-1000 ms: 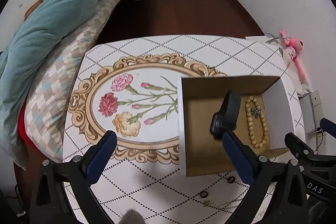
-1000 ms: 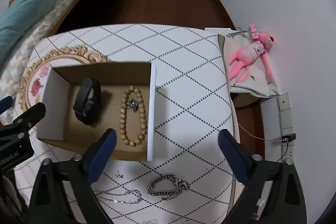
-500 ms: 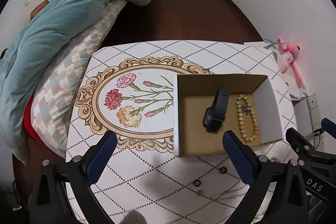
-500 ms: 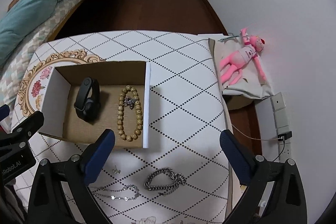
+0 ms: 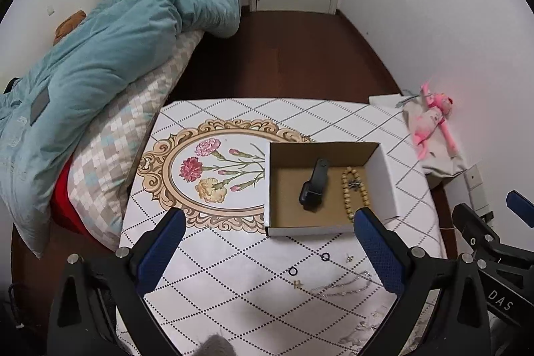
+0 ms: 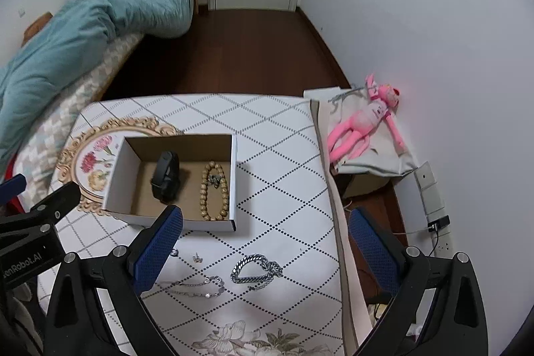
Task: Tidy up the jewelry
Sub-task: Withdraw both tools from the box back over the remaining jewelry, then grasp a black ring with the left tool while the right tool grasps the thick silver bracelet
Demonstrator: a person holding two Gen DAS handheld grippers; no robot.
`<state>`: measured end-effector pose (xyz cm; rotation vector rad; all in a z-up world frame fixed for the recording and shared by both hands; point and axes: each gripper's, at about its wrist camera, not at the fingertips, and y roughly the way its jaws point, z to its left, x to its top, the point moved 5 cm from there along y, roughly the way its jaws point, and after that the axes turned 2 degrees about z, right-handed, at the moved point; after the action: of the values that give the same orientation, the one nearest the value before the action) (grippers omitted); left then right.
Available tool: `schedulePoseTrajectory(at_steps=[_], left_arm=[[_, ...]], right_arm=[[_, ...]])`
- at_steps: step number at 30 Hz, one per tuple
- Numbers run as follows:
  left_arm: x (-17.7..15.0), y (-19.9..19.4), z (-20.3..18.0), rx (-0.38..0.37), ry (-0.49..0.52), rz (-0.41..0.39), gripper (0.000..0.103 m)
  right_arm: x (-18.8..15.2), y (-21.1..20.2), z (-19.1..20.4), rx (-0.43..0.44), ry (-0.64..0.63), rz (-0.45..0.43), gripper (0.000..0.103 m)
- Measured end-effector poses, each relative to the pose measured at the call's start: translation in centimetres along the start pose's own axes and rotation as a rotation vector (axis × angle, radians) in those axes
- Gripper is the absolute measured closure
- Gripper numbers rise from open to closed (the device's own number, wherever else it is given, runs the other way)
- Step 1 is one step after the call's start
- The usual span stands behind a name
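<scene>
An open cardboard box [image 5: 383,179] [image 6: 233,186] sits on the table with a black watch band [image 5: 313,186] [image 6: 165,177] and a wooden bead bracelet [image 5: 355,192] [image 6: 213,189] inside. Loose on the table in front of it lie a chunky silver chain bracelet [image 6: 257,267], a thin silver chain [image 6: 197,287] [image 5: 340,286], a small stud [image 6: 197,257] and two small black rings [image 5: 308,264]. My left gripper [image 5: 270,242] is open and empty, above the table near the box's front left. My right gripper [image 6: 265,249] is open and empty, above the chain bracelet.
The table has a white diamond-patterned cloth [image 6: 283,155] with a gold floral oval [image 5: 213,175]. A bed with a teal duvet [image 5: 100,65] is at the left. A pink plush toy [image 6: 363,122] lies on a bag at the right, beside the wall.
Both grippers have pulled back and up from the box, so more of the table and room shows. Both stayed open. The jewelry has not moved.
</scene>
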<state>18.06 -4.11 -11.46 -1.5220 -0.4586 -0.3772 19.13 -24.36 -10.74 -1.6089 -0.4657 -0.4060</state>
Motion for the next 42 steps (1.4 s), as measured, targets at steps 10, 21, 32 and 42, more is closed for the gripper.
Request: schedulePoseTrajectory(at_steps=[10, 21, 32, 42], left_arm=[[-0.7, -4.2, -0.3, -0.021, -0.007, -0.054, 0.0], [-4.1, -0.9, 0.5, 0.019, -0.006, 0.018, 0.0], [-9.8, 9.2, 0.9, 0.021, 0.037, 0.181, 0.001], [-11.5, 13.2, -1.0, -0.027, 0.096, 0.218, 0.026]], right_arm=[[-0.4, -6.1, -0.9, 0.013, 0.028, -0.1, 0.002], [-4.5, -2.3, -2.4, 0.091, 0.105, 0.037, 0.002], [-11.4, 10.3, -5.0, 0.071, 0.211, 0.246, 0.024], [-13.0, 14.8, -4.5, 0.058, 0.224, 0.262, 0.043]])
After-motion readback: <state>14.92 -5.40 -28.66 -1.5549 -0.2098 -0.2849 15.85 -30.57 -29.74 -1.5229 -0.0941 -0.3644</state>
